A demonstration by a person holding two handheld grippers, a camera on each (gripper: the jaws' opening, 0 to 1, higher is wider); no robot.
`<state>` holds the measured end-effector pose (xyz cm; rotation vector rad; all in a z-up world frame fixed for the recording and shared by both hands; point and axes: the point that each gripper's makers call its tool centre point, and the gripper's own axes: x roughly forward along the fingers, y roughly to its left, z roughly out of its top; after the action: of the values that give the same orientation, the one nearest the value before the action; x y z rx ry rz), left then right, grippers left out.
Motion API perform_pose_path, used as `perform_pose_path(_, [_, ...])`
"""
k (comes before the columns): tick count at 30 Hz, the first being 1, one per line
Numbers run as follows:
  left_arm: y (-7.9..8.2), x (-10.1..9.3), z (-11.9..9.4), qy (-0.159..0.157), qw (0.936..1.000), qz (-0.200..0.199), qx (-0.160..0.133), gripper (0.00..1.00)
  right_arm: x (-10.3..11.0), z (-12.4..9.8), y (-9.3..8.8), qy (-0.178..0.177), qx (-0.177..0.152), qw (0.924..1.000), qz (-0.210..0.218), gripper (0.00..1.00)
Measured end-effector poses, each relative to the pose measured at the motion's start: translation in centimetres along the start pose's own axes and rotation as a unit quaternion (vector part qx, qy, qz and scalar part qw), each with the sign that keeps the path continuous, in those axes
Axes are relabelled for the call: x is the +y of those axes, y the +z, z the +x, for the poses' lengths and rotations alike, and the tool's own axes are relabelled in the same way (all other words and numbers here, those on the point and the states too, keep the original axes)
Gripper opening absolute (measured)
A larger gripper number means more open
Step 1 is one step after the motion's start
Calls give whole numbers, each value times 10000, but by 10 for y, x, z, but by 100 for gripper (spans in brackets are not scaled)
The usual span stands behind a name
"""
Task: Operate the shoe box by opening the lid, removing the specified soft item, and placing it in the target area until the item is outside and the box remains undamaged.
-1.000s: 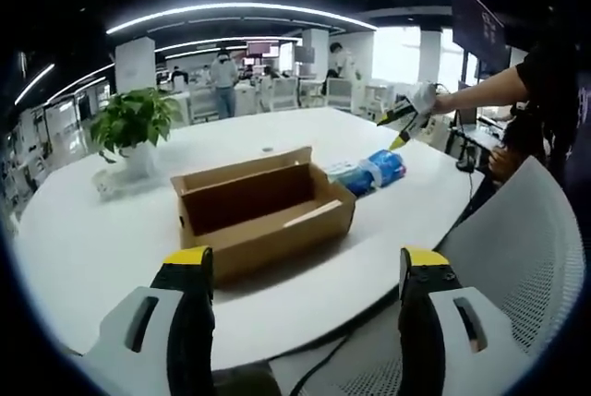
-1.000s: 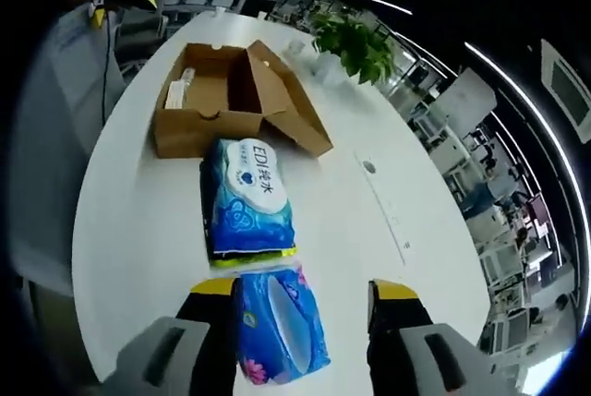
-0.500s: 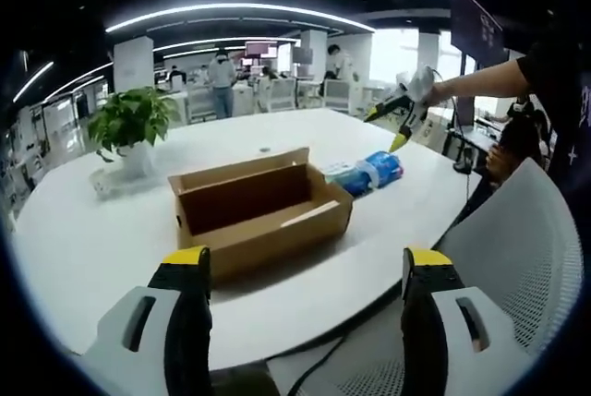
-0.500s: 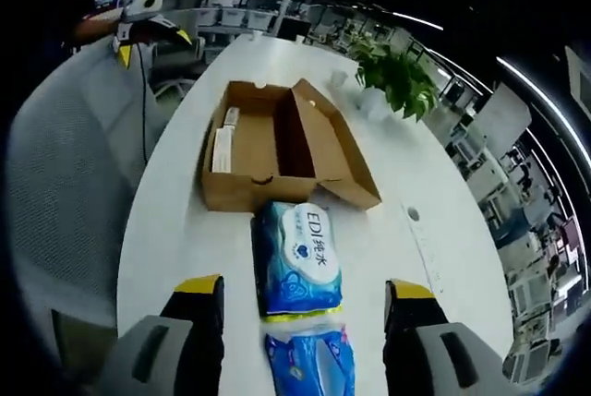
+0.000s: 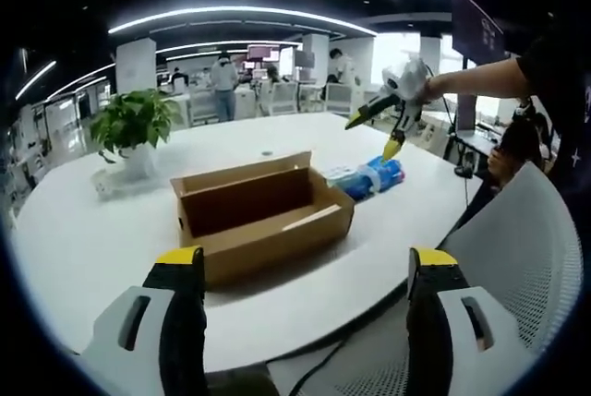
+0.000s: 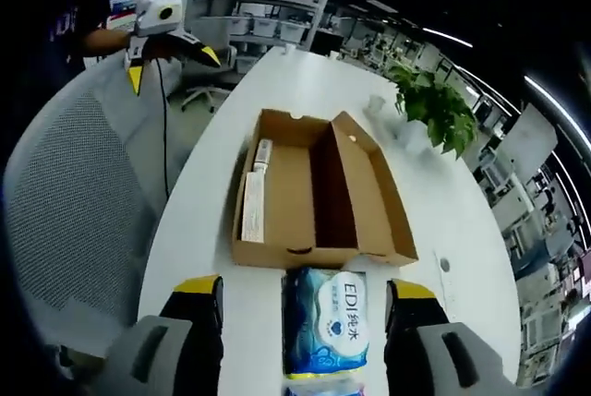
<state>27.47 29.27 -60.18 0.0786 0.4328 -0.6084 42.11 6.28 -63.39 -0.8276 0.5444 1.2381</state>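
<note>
The shoe box is seen open on the counter, wipes pack just outside at 6 o'clock. Both tongs are spread, empty. The lid could be torn if snagged.

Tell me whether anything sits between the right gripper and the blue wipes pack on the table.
Nothing visible does. In the right gripper view the right gripper is open above the table, and the wipes pack lies directly between its jaws, just short of the open shoe box.

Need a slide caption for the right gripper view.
Open tool above a wet-wipes pack beside the opened shoe box on the white table.
</note>
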Motion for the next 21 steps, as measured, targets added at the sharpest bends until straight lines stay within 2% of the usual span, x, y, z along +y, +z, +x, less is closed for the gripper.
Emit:
perform_pose_path(11, [-2, 1, 0, 8, 10000, -18, 14, 89, 8, 27, 34, 289, -75, 9992, -268, 70])
perform_pose_path(21, [-4, 0, 0, -23, 10000, 23, 94, 88, 22, 47, 41, 610, 123, 9968, -498, 69])
